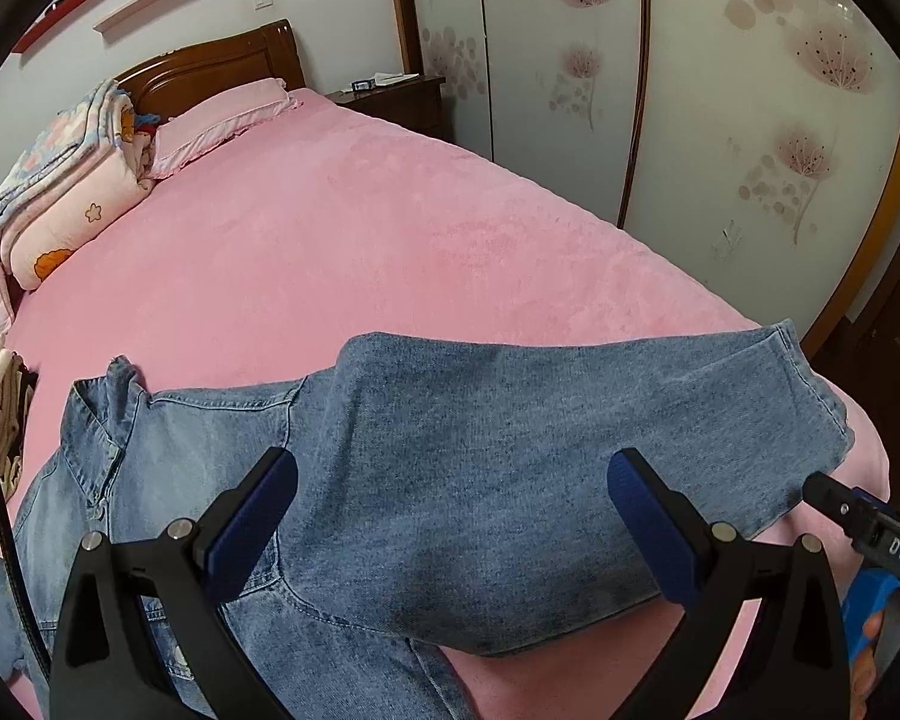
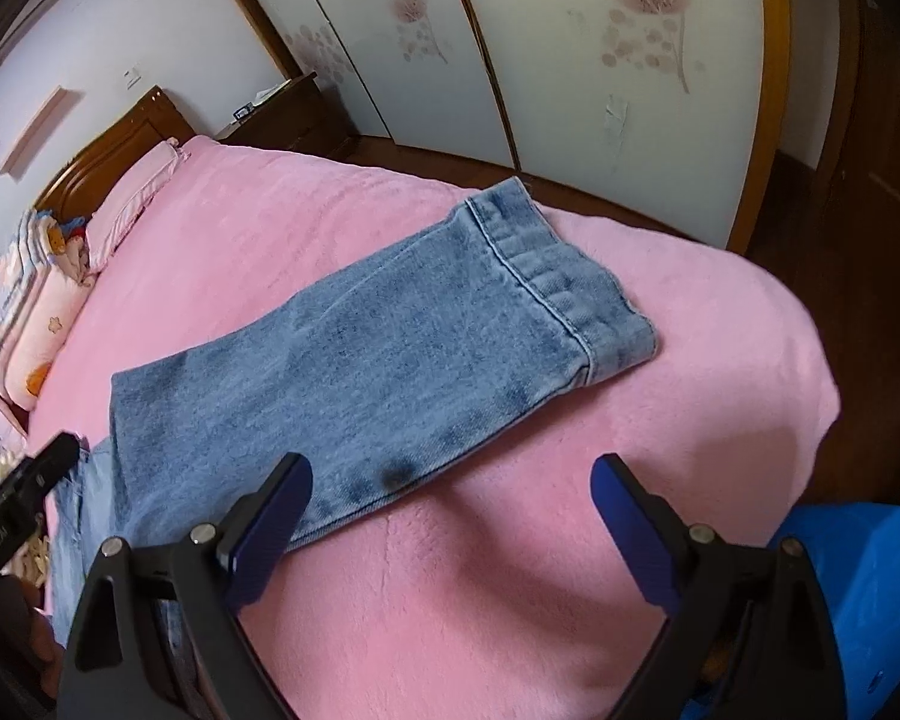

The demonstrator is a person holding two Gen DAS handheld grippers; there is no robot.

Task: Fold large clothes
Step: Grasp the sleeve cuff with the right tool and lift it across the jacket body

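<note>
2 open tools [image 1: 450, 516] [image 2: 450, 516] over denim jacket [image 1: 450, 450]; quilt [image 1: 60, 192] beyond.

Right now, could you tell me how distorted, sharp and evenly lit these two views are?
Left wrist view: strong fisheye bending of the wardrobe doors, dark corners, denim shirt sharp, soft even light. Right wrist view: same bending, bed crisp, gripper fingers slightly soft.

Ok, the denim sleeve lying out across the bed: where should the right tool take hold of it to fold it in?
Probably at the cuff, on its near corner. The sleeve lies flat and straight on the pink blanket, and the stitched cuff edge is the thickest part. Bring the right tool, open, in low from the near side.
</note>
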